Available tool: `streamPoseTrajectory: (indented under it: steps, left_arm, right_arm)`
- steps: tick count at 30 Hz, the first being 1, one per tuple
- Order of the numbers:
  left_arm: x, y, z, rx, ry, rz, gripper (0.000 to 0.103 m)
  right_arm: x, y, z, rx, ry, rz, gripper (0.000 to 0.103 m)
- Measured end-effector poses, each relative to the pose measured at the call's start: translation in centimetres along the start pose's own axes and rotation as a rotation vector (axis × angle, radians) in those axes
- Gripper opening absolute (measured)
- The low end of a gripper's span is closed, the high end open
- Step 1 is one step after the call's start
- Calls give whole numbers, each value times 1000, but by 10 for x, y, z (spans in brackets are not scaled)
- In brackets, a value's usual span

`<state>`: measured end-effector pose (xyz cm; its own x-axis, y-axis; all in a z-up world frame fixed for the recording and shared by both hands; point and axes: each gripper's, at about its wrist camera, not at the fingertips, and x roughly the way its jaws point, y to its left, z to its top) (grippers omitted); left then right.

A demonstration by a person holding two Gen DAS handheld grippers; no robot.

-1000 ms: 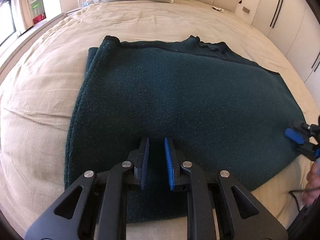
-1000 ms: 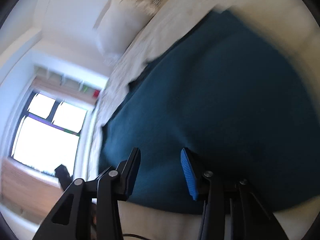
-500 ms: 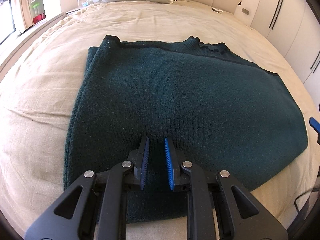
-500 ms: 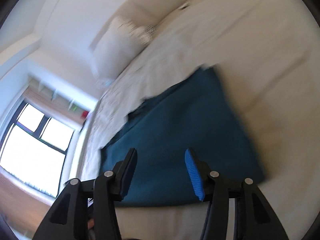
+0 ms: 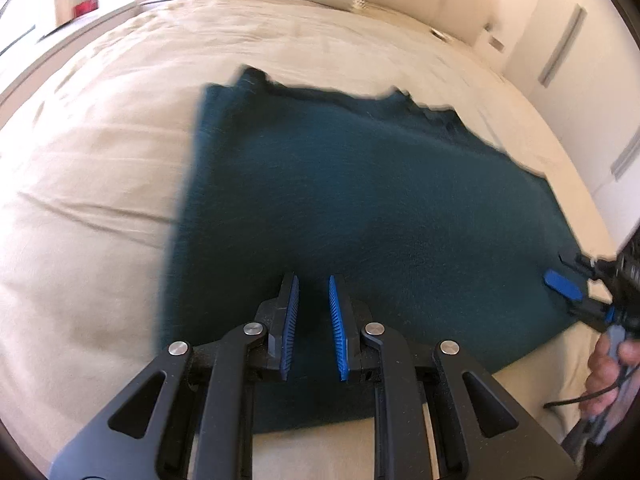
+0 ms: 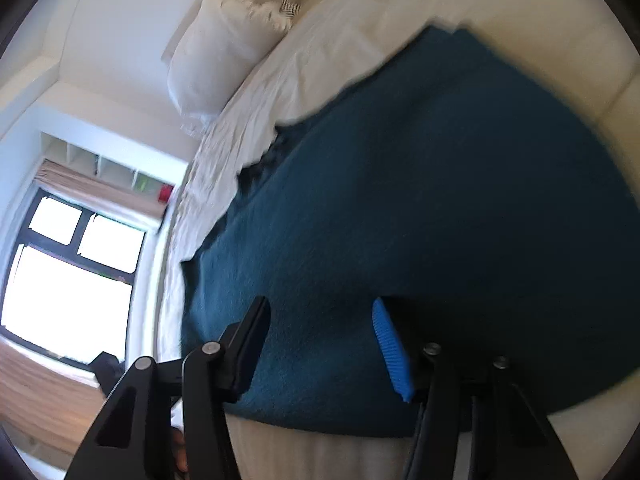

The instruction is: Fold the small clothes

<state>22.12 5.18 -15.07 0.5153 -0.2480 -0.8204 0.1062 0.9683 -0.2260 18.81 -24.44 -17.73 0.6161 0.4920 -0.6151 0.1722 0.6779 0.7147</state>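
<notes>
The dark green sweater [image 5: 360, 200] is being spread flat on the bed [image 5: 88, 184], bare bedding surrounding its edges. The left gripper [image 5: 312, 320] is being held narrowly parted over the near hem, and the right gripper [image 6: 320, 344] is being held wide apart at the right edge.

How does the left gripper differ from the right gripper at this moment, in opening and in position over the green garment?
The left gripper has its jaws only a narrow gap apart; the right gripper is opened much wider. The left gripper points at the near middle of the dark green garment; the right gripper is at its right edge. Both are open, with blue ribbed pads, and neither grips the cloth.
</notes>
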Motion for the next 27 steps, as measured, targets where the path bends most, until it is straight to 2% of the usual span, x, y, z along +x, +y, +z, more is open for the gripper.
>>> streamPoseTrajectory:
  steps: [2, 4, 8, 10, 13, 15, 16, 18, 20, 21, 23, 25, 27]
  left_arm:
    - [-13, 4, 15, -18, -45, -8, 16]
    - [-20, -1, 37, 5, -85, -7, 16]
    - [-6, -21, 81, 111, -149, -16, 16]
    - [17, -31, 98, 159, -91, 10, 16]
    - [58, -27, 111, 157, -13, 69, 16]
    - [78, -10, 108, 111, 17, 88, 16]
    - [79, 5, 106, 70, -3, 34, 16]
    - [78, 20, 100, 29, -20, -3, 16]
    - [73, 25, 95, 31, -29, -12, 16]
    - [72, 29, 94, 28, -33, -17, 16]
    - [66, 37, 92, -2, -47, -35, 16]
    - [52, 44, 87, -38, -56, -14, 16]
    - [31, 45, 75, -66, -59, -11, 16]
  right_arm:
    - [-13, 7, 7, -37, -37, 35, 61]
    - [-13, 16, 16, -48, -37, 81, 62]
    - [15, 42, 37, -64, -13, 157, 62]
    - [34, 56, 44, -75, 12, 201, 62]
    - [74, 67, 56, -33, 89, 237, 62]
    - [94, 65, 63, -17, 104, 203, 60]
    - [97, 62, 64, -15, 101, 190, 60]
    - [101, 54, 70, -2, 98, 183, 49]
    - [96, 43, 78, 6, 81, 189, 43]
    - [91, 36, 83, 4, 63, 179, 37]
    - [70, 16, 93, 32, -5, 122, 35]
    - [48, 1, 99, 102, -69, 63, 40]
    - [18, -6, 94, 129, -125, 54, 63]
